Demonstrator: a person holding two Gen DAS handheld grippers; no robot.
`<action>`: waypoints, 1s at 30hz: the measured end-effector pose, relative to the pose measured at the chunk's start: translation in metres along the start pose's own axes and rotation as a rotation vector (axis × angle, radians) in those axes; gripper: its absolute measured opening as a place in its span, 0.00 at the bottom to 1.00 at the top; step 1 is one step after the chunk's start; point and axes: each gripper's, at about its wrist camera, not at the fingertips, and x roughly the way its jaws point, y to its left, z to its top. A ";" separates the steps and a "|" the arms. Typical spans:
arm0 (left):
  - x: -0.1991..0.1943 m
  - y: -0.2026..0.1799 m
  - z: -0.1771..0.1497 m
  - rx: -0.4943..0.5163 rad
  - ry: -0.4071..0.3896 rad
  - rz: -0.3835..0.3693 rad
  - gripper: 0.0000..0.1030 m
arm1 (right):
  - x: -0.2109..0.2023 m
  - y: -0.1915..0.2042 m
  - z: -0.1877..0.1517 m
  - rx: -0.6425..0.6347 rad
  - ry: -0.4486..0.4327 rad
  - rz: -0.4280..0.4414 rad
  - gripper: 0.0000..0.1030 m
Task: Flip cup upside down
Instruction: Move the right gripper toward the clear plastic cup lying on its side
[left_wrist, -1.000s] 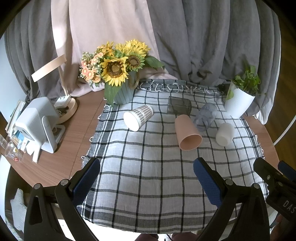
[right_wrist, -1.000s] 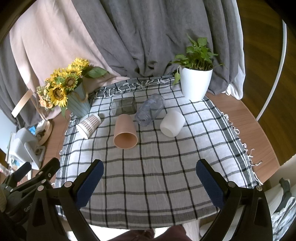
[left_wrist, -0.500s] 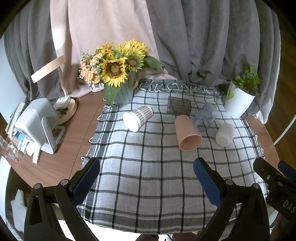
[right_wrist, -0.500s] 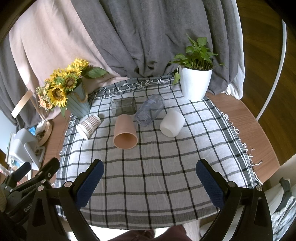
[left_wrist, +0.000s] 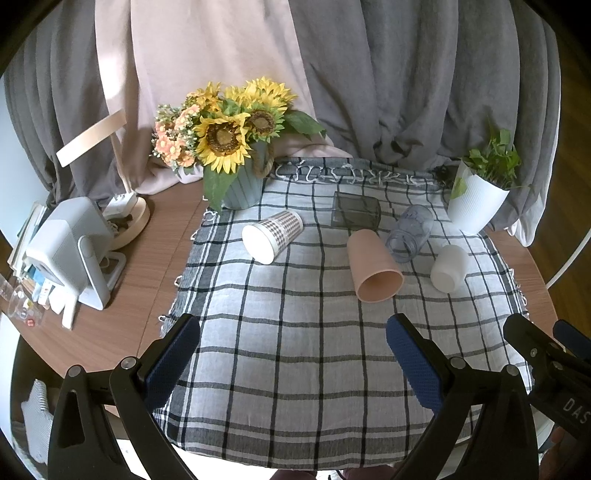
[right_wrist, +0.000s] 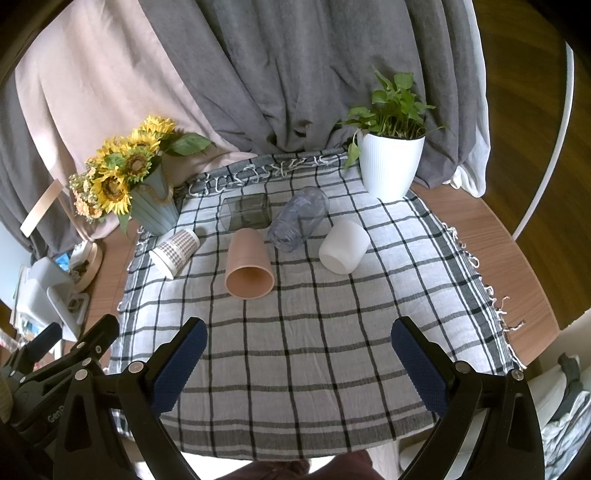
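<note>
We're looking across the round wooden worktop (right_wrist: 491, 236) and its grey-and-black checked cloth (right_wrist: 314, 332), and nothing has been flipped yet: every cup lies on its side in the upper middle of the frame. That's the salmon-pink plastic cup (right_wrist: 248, 264) at centre, mouth towards us, the matt white cup (right_wrist: 343, 246) to its right, the clear bluish ribbed tumbler (right_wrist: 298, 218) between them, the smoky square glass (right_wrist: 245, 211) behind, and the houndstooth paper cup (right_wrist: 175, 248) at left. Which one is meant, we cannot tell.

The right gripper (right_wrist: 293, 363) hovers at the lower edge, fingers spread wide, holding nothing; the left gripper (left_wrist: 290, 360) likewise, well apart from the cups. So the whole job is left, we'd say.

The tumbler's far end hides behind its own glare, and both handles are cut off below.
</note>
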 end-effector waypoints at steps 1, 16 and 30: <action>0.001 0.000 0.000 0.003 0.003 -0.001 1.00 | 0.001 0.000 0.002 0.000 0.002 0.000 0.97; 0.048 -0.011 0.048 0.028 0.060 -0.027 1.00 | 0.046 -0.005 0.035 0.079 0.050 0.008 0.97; 0.120 -0.024 0.115 0.024 0.149 -0.049 1.00 | 0.124 -0.001 0.114 0.139 0.154 0.086 0.97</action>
